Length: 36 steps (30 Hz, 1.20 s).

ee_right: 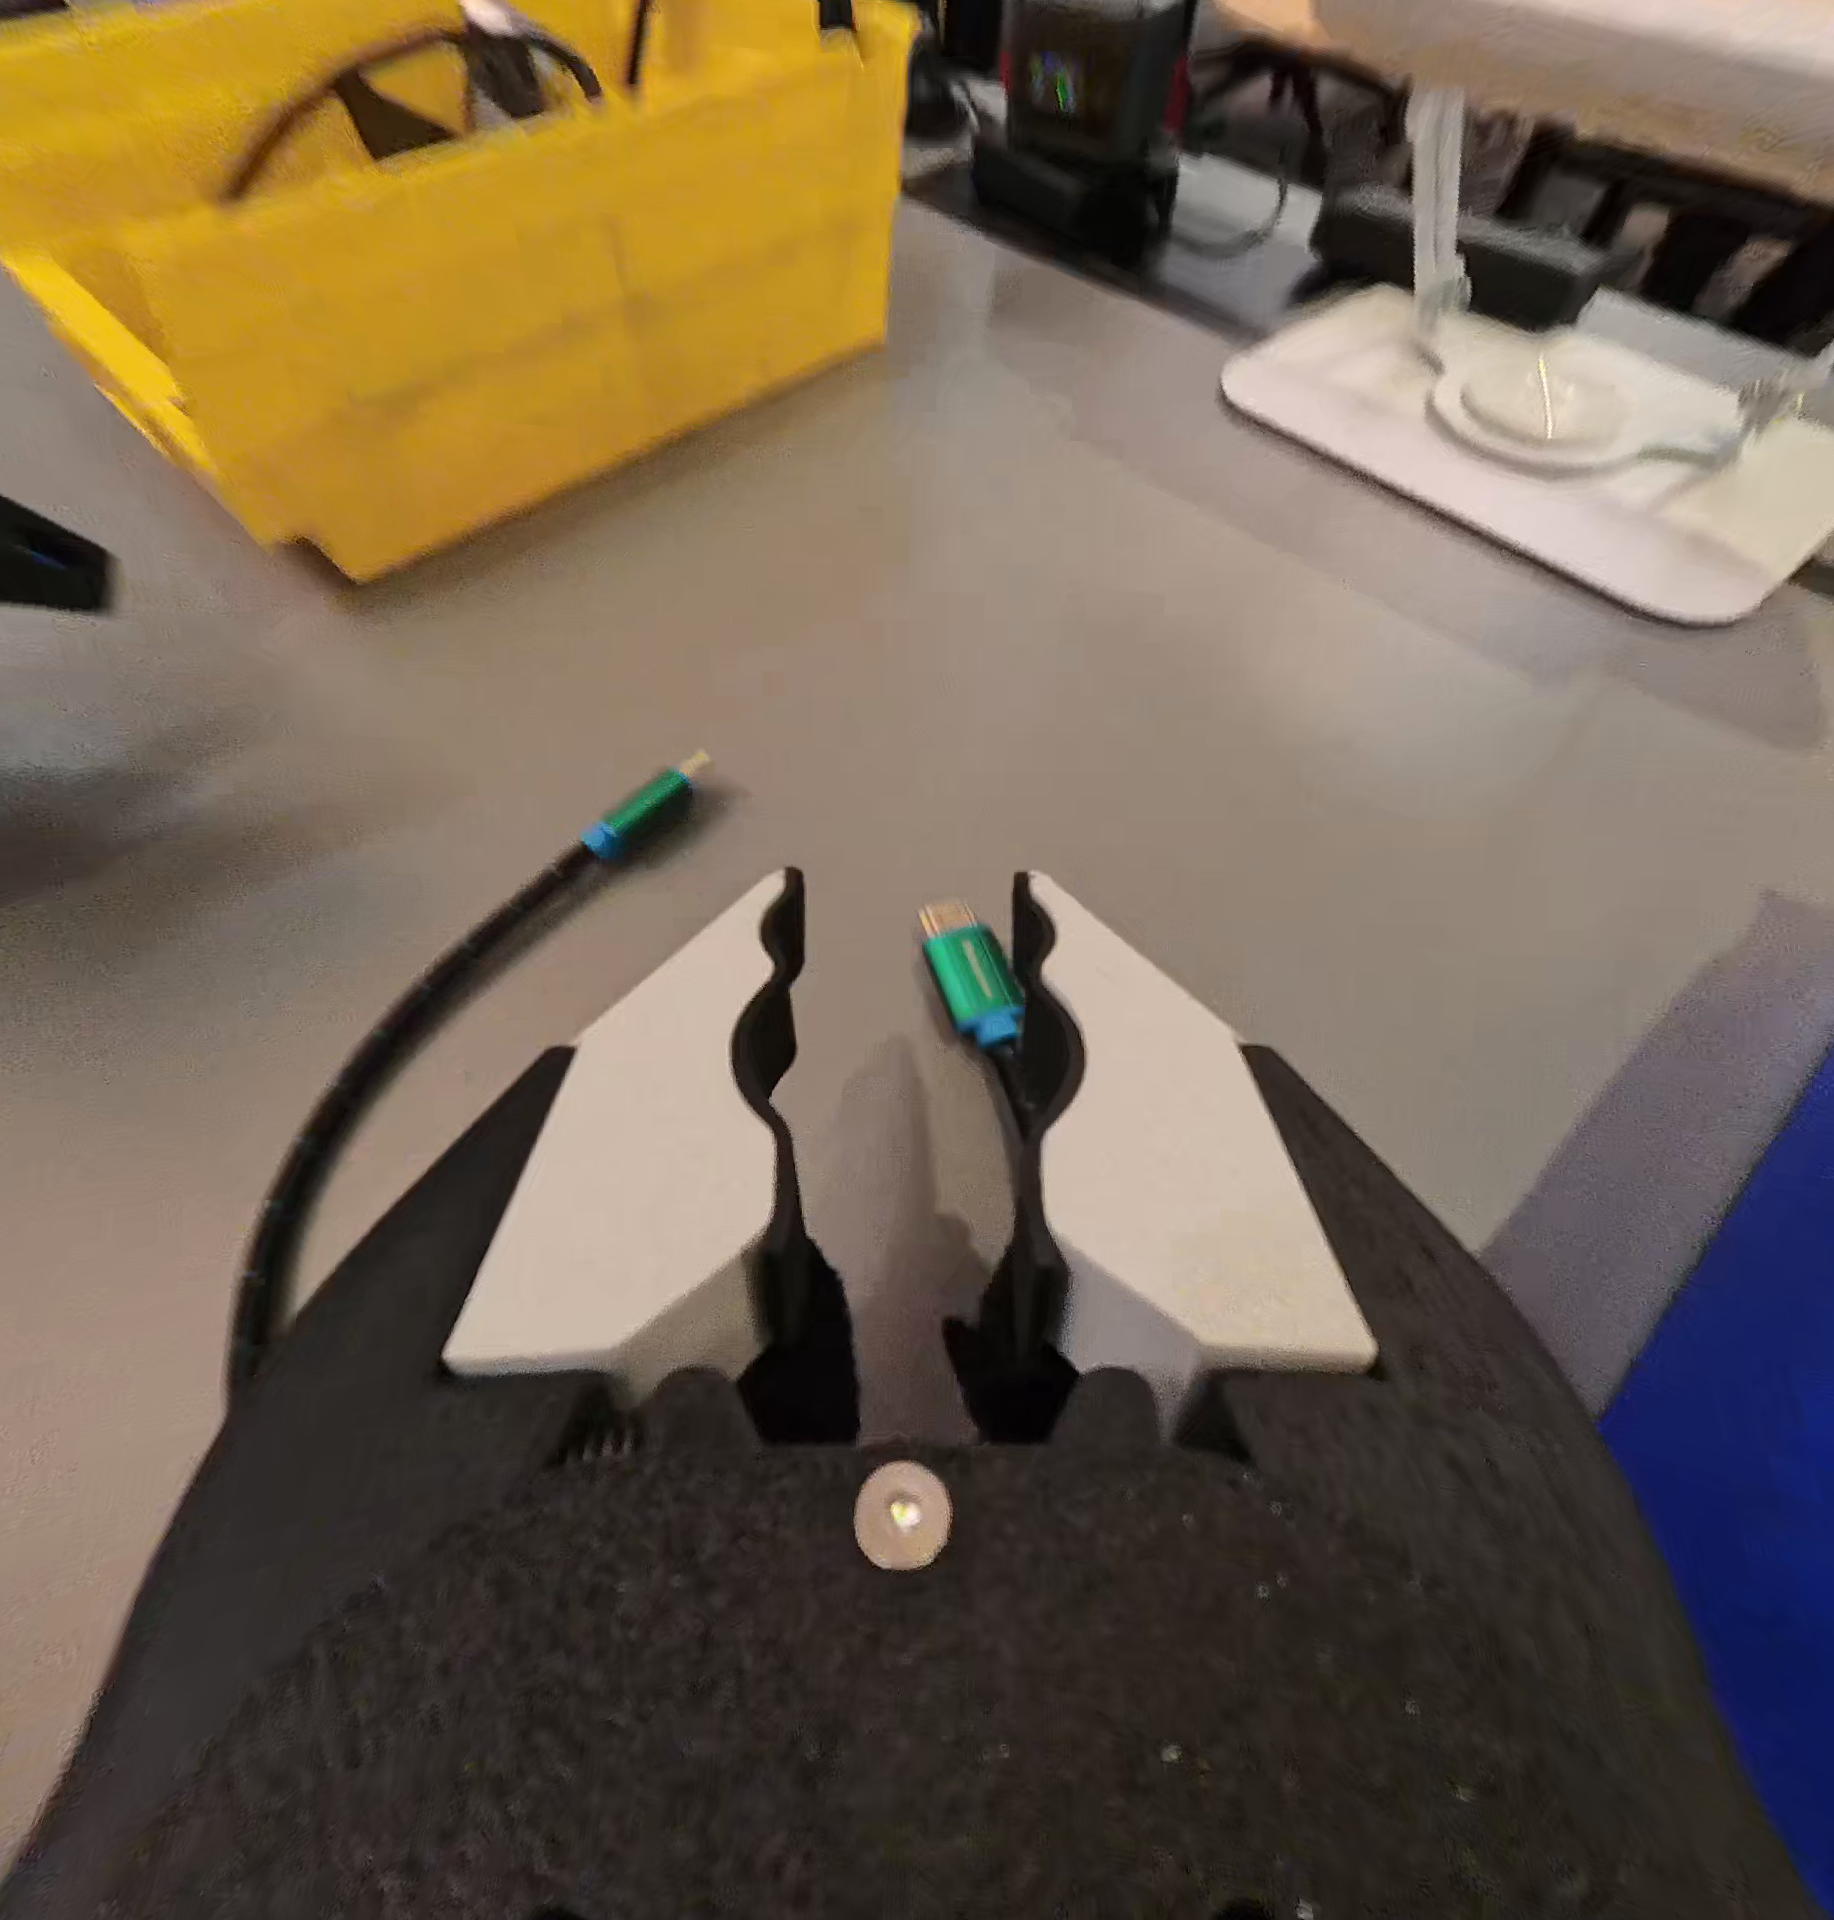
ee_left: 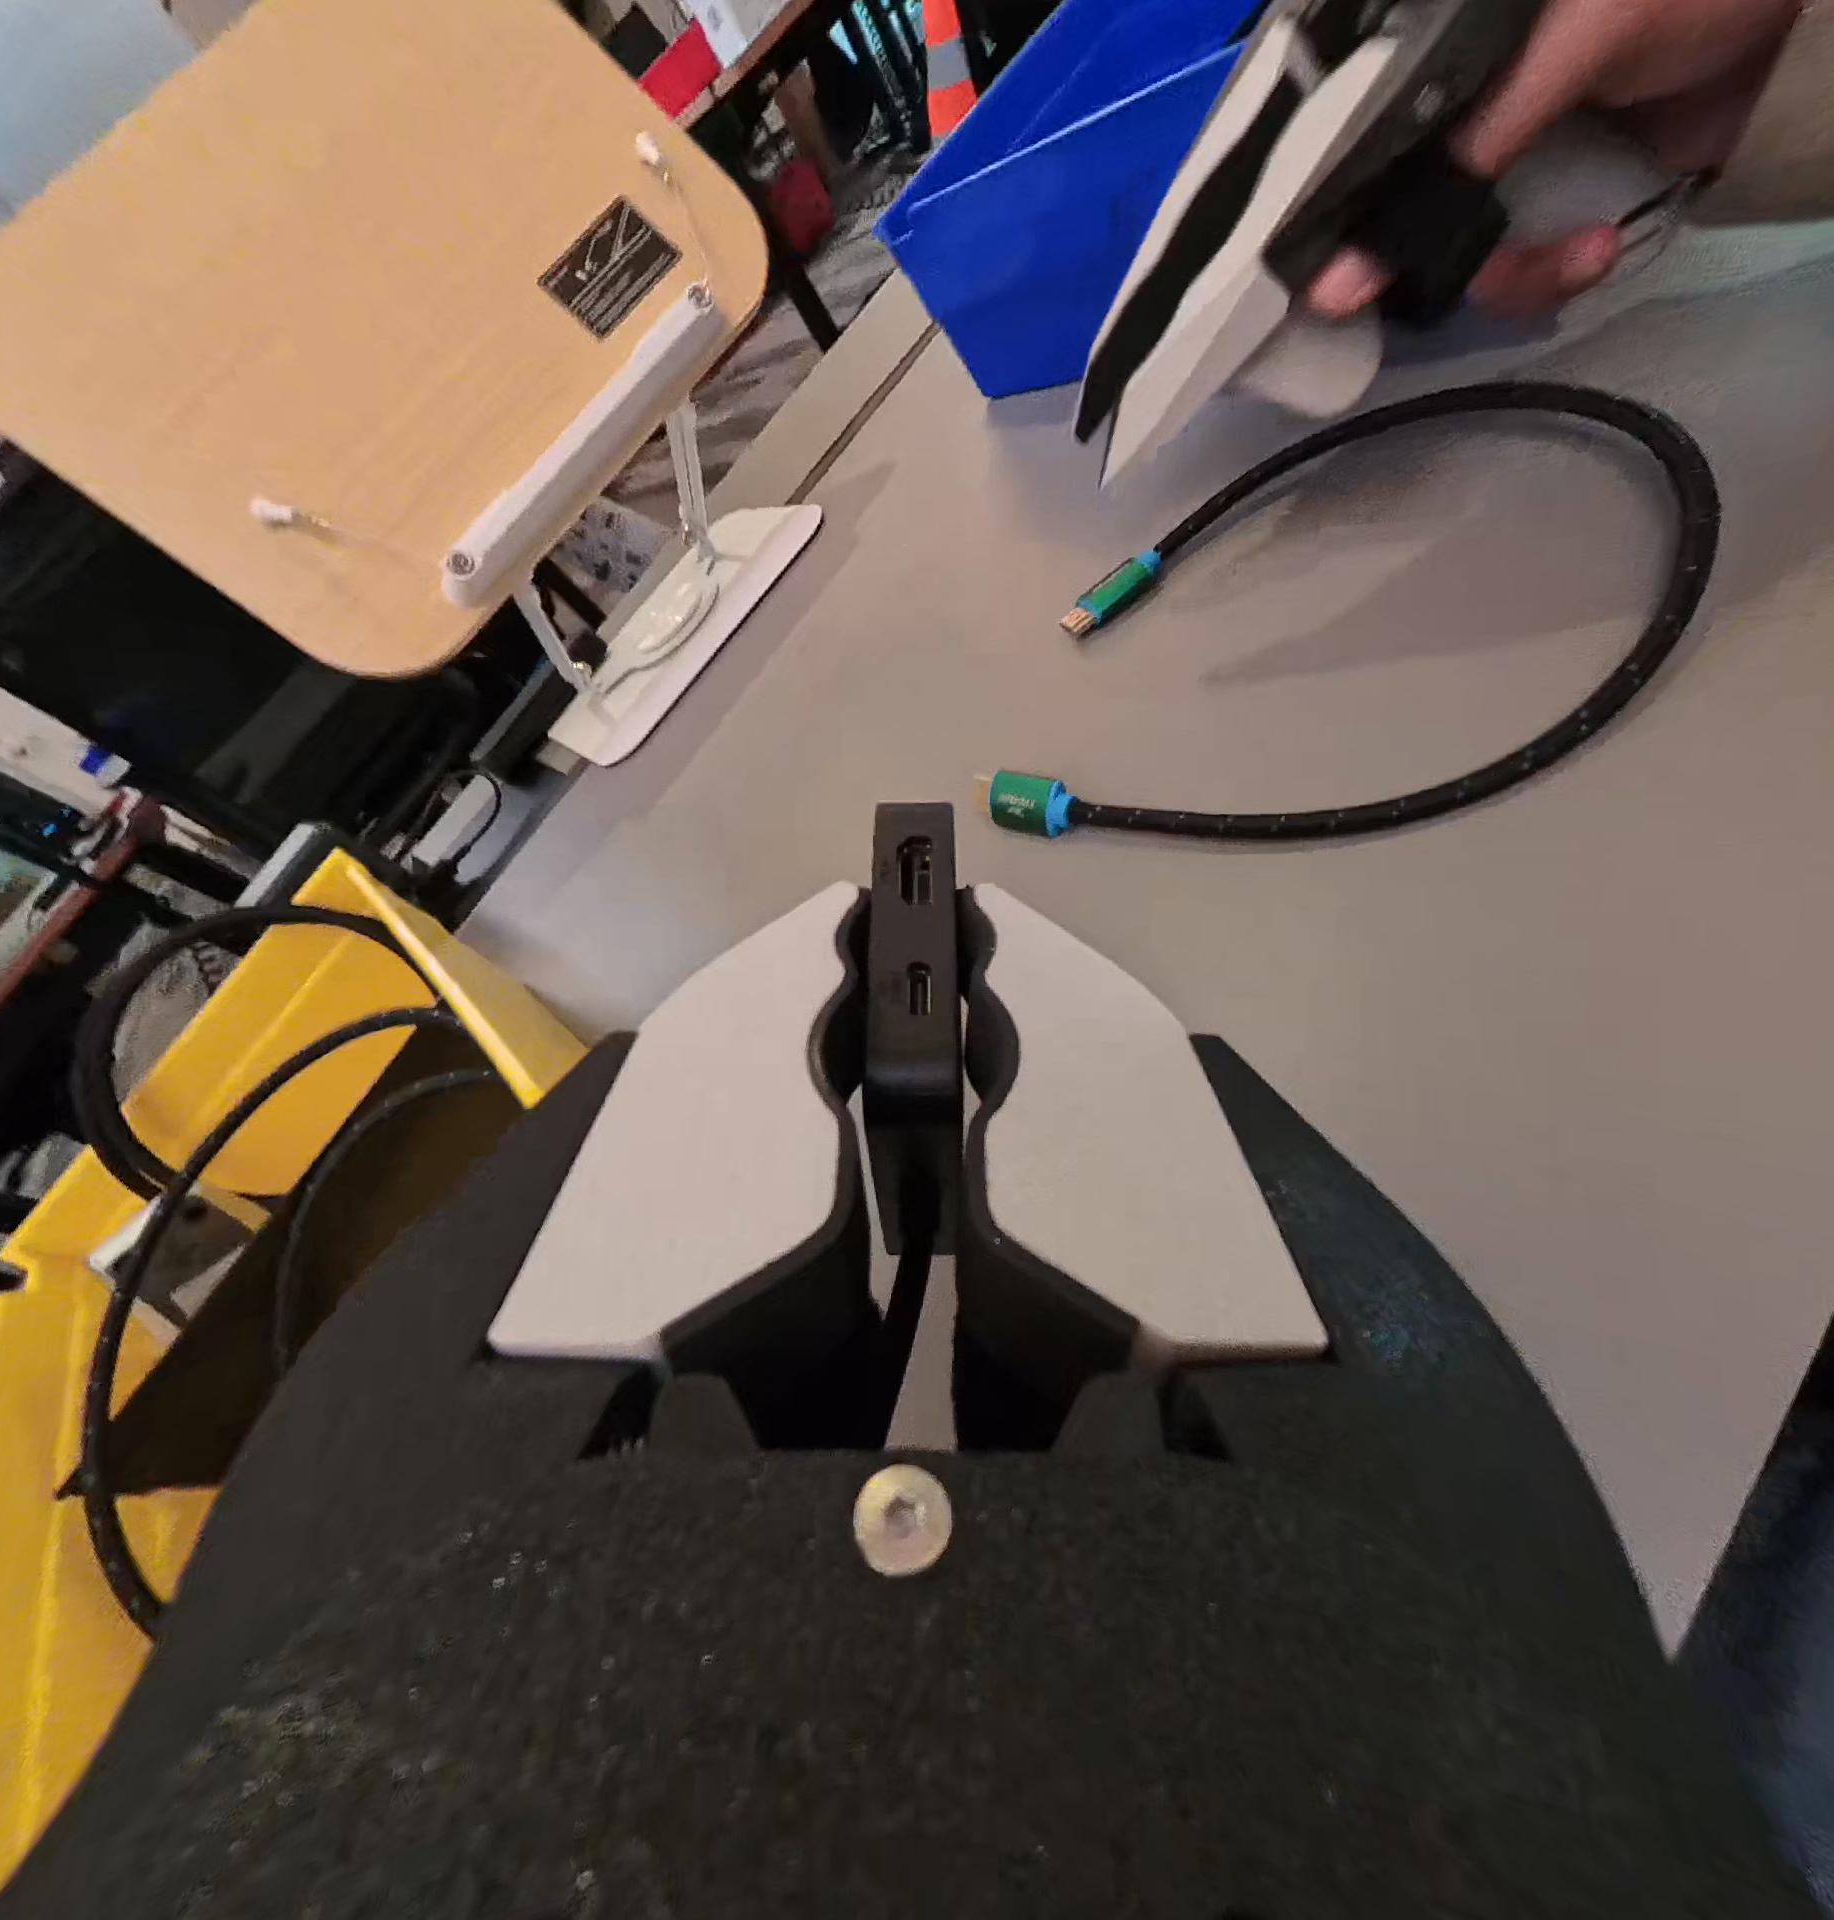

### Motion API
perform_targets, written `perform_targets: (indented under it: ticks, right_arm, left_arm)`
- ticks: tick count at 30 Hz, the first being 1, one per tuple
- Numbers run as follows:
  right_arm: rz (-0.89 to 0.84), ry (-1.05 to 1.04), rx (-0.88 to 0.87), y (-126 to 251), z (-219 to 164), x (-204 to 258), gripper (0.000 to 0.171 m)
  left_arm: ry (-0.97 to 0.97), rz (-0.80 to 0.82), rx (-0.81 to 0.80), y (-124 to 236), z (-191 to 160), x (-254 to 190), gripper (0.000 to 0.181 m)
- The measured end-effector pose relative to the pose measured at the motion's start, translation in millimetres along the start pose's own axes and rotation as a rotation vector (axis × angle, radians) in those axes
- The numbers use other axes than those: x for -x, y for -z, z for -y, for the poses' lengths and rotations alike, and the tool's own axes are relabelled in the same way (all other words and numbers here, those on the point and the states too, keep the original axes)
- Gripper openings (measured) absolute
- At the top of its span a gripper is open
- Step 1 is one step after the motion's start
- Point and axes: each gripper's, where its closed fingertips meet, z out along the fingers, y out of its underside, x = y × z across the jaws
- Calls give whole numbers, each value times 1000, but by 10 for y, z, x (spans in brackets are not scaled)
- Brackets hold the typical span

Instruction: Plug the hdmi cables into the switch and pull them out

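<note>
Grey table (ee_left: 1412, 1039) carried the braided hdmi cable (ee_left: 1578, 727), both green plugs free. The left gripper (ee_left: 913, 935) pinched the black switch (ee_left: 911, 883), ports outward for plugging; the right gripper (ee_right: 908, 894), fingers parted and empty, straddled one plug (ee_right: 970, 977).

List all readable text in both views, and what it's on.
Black label on wood board: print too small to read.
Green plug: pale print, not clear enough to quote.
Nothing else legible; the right view is blurred.
</note>
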Motion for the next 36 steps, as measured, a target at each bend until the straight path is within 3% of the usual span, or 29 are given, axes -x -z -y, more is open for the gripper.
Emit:
perform_targets:
  ticks: [3,7,10,14,18,22,27,30,32,34,36]
  right_arm:
    - [34,1,54,-83,-169,17,37]
    - [121,-8,108,-198,-122,459,36]
    - [-57,126,214,-303,-190,487,33]
    - [-242,217,194,-171,-128,85,21]
    - [-63,-5,246,-223,-366,34,41]
    - [141,-83,168,-263,-132,509,39]
    - [51,30,248,-515,-176,975,42]
    - [-68,72,296,-642,-254,949,37]
    - [-52,66,317,-699,-311,1007,32]
    - [-20,61,298,-724,-309,1065,15]
    - [71,81,326,-702,-320,1147,12]
  left_arm:
    - [-23,-24,-37,12,84,-81,14]
    - [-36,-6,-5,-35,43,-89,14]
    - [-28,-9,-6,-35,32,-83,14]
    - [-26,-6,-11,-7,32,-80,14]
    - [-46,-26,3,-38,6,-132,14]
    - [-48,-21,20,-66,-6,-134,14]
    - [-30,3,34,-58,-40,-73,14]
    - [-26,7,33,-48,-51,-60,14]
    - [-27,13,28,-31,-49,-48,14]
    - [-34,19,25,-19,-51,-38,14]
    - [-62,26,23,-18,-64,-27,14]
